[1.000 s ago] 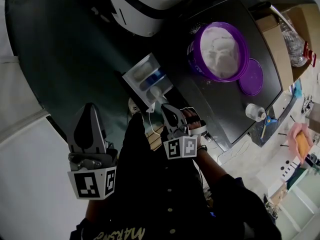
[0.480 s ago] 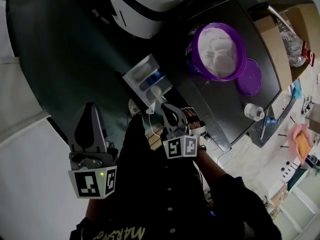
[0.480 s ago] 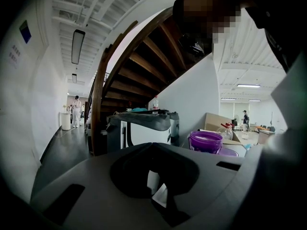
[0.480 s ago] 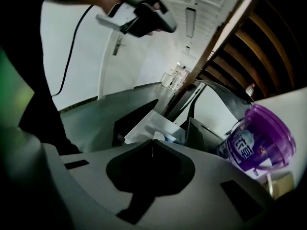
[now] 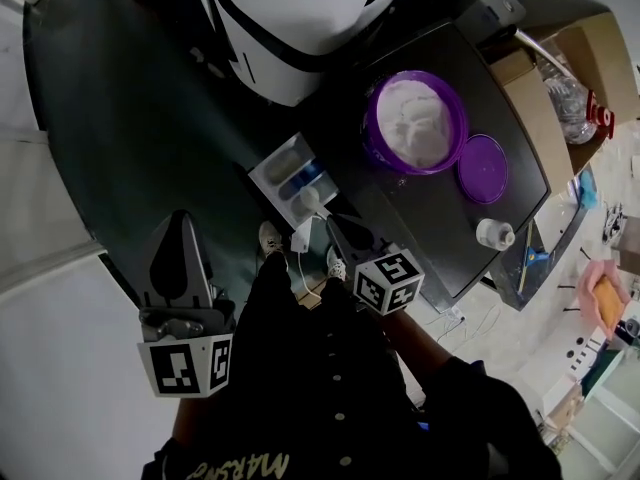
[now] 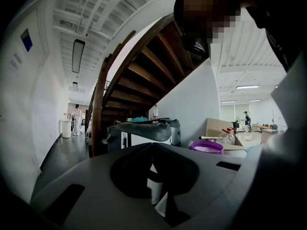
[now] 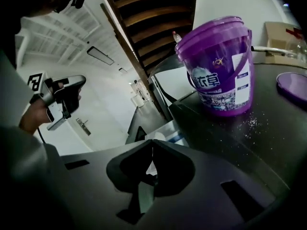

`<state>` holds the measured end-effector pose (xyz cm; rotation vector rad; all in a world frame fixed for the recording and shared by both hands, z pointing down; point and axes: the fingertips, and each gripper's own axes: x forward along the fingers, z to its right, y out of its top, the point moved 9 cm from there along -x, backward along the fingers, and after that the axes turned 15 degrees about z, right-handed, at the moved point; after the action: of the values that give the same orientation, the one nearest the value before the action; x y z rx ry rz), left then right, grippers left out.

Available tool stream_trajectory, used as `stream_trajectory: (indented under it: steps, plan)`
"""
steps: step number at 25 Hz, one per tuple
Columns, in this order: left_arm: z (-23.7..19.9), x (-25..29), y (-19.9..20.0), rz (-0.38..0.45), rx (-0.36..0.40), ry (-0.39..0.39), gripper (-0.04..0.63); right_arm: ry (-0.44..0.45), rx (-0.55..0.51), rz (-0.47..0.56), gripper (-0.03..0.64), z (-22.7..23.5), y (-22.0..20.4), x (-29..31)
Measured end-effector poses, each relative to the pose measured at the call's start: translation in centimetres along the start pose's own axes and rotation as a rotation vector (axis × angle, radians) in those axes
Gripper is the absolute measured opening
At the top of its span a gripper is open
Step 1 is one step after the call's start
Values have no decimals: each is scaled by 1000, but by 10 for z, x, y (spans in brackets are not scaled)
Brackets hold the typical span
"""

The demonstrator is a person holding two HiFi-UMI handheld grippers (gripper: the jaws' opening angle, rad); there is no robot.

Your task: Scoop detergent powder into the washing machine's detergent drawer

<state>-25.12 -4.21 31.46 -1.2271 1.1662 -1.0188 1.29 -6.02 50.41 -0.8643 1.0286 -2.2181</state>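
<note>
Right gripper [image 5: 329, 224], clamped on the scoop [image 5: 308, 201], should tip squarely over the drawer [image 5: 272, 160]; left gripper [image 5: 181, 219] idles, jaws together.

Setting: a dark wooden open-tread staircase [image 6: 144, 75] rises against a plain white wall [image 6: 187, 111], beneath a white ribbed ceiling [image 6: 96, 13] bearing a long strip lamp [image 6: 77, 55]. A glossy grey floor [image 6: 64, 152] lies at left. A black rectangular tabletop [image 5: 420, 218] adjoins brown cardboard boxes [image 5: 545, 98].

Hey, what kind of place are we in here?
Probably an open office or lab hall, not a home: a dark wooden staircase, a white washing machine and brown cardboard boxes.
</note>
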Motion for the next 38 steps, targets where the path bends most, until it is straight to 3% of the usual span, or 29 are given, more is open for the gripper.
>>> stream_trajectory:
  steps: [4, 10, 14, 18, 27, 38]
  plan:
    - [3, 0, 14, 29, 9, -6, 15, 52, -40, 53, 31, -13, 32, -13]
    - [10, 9, 31, 120, 14, -38, 15, 117, -171, 226, 31, -27, 117, -28]
    - [17, 13, 45, 169, 17, -63, 15, 105, -194, 323, 31, -26, 166, -45]
    - [23, 17, 55, 203, 19, -79, 15, 23, -209, 381, 31, -8, 197, -62]
    - [28, 22, 66, 244, 29, -89, 15, -148, -238, 351, 31, 49, 215, -93]
    - [28, 25, 69, 238, 44, -93, 15, -184, -244, 226, 31, 64, 184, -78]
